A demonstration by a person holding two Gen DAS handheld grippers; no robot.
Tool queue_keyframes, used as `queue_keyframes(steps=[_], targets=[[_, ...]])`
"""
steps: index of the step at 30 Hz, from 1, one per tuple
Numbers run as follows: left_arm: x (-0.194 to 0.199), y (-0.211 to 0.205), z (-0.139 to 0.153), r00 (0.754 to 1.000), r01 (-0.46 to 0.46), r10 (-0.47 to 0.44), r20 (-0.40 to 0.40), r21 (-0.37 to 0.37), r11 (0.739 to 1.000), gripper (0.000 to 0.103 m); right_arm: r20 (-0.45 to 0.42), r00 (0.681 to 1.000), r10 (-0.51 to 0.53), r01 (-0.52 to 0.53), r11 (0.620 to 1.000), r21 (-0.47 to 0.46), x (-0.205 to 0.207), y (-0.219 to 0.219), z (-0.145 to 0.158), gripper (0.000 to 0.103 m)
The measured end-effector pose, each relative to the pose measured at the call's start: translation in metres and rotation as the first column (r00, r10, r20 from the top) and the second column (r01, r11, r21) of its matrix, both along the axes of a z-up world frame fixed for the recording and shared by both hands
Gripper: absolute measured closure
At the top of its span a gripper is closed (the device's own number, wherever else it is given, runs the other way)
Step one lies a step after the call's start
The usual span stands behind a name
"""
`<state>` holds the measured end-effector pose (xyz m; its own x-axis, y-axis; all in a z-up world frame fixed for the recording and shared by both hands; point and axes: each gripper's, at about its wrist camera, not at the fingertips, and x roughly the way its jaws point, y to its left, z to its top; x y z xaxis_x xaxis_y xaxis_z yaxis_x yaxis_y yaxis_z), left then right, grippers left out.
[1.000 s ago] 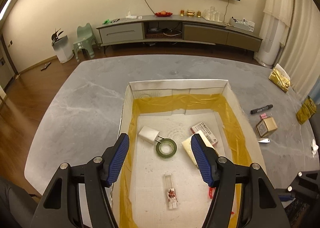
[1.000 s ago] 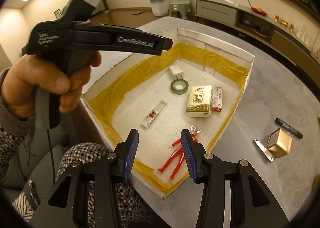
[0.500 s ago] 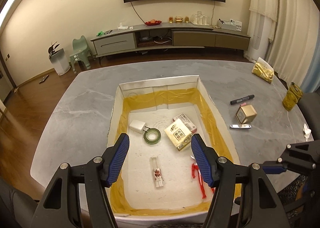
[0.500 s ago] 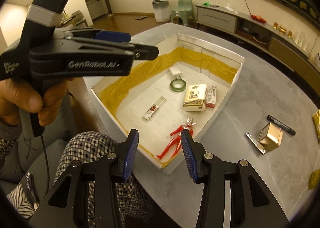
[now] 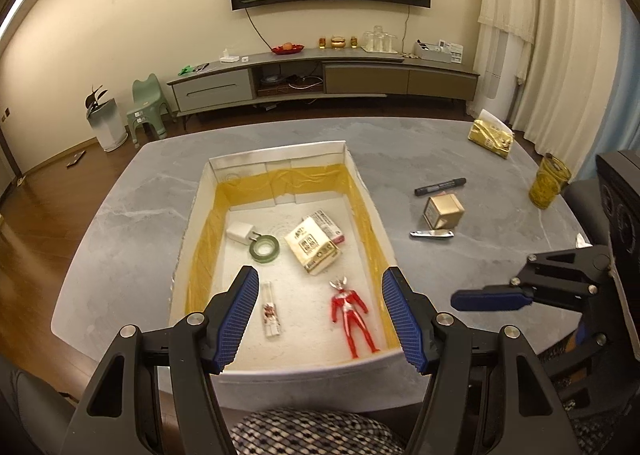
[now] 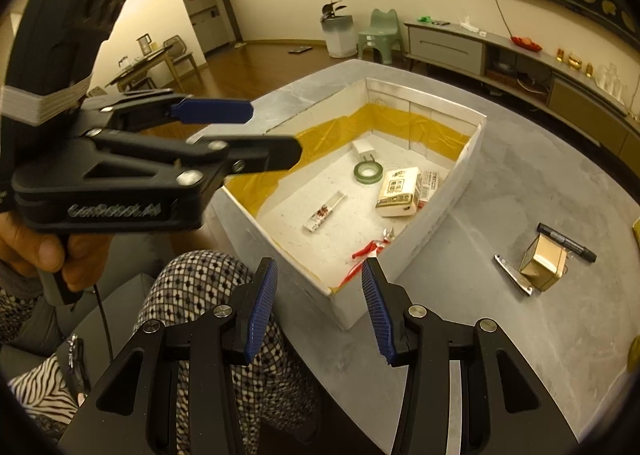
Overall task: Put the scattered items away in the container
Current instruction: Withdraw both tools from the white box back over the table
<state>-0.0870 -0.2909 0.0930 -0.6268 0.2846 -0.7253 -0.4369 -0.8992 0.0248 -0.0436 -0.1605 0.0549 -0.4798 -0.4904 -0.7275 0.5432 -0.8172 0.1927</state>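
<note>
Grey worktop (image 5: pixel 460 159) right of the box (image 5: pixel 276 159) holds marker (image 5: pixel 440 186), cube (image 5: pixel 443 210) and clippers (image 5: pixel 432 233). We hold both tools, left (image 5: pixel 316 315) and right (image 6: pixel 316 309), apart and empty. Those flat clippers could skid from our pinch.

Left gripper (image 5: pixel 316 315): held level, jaws spread wide, nothing between the blue ribbed pads (image 5: pixel 236 315). In the right wrist view its handle is gripped by a bare hand (image 6: pixel 44 251), grey cuff at the wrist. Right gripper (image 6: pixel 318 307): jaws likewise parted and empty, held low at the person's right; one blue pad (image 5: pixel 490 300) is seen side-on from the left wrist camera. A checked-trousered knee (image 6: pixel 204 287) is seen below both grippers.
</note>
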Motion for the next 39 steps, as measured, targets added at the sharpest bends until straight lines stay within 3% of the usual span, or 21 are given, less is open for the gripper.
queue_keyframes(steps=[10, 20, 30, 39], targets=[[0.033, 0.021, -0.003, 0.999, 0.028, -0.030, 0.036, 0.045, 0.999, 0.038, -0.023, 0.999, -0.034, 0.033, 0.999, -0.031, 0.014, 0.035, -0.003, 0.056], [0.052, 0.087, -0.020, 0.987, 0.149, -0.151, 0.049, 0.044, 0.988, 0.038, 0.015, 0.987, -0.159, 0.160, 0.984, -0.077, 0.014, 0.109, -0.016, 0.056], [0.027, 0.143, -0.051, 0.974, 0.189, -0.196, 0.110, 0.074, 0.979, 0.038, 0.060, 0.956, -0.286, 0.290, 0.955, -0.067, -0.008, 0.172, -0.038, 0.056], [-0.014, 0.173, -0.090, 0.971, 0.145, -0.163, 0.174, 0.115, 0.983, 0.038, 0.058, 0.937, -0.345, 0.342, 0.938, 0.047, -0.058, 0.199, -0.067, 0.056]])
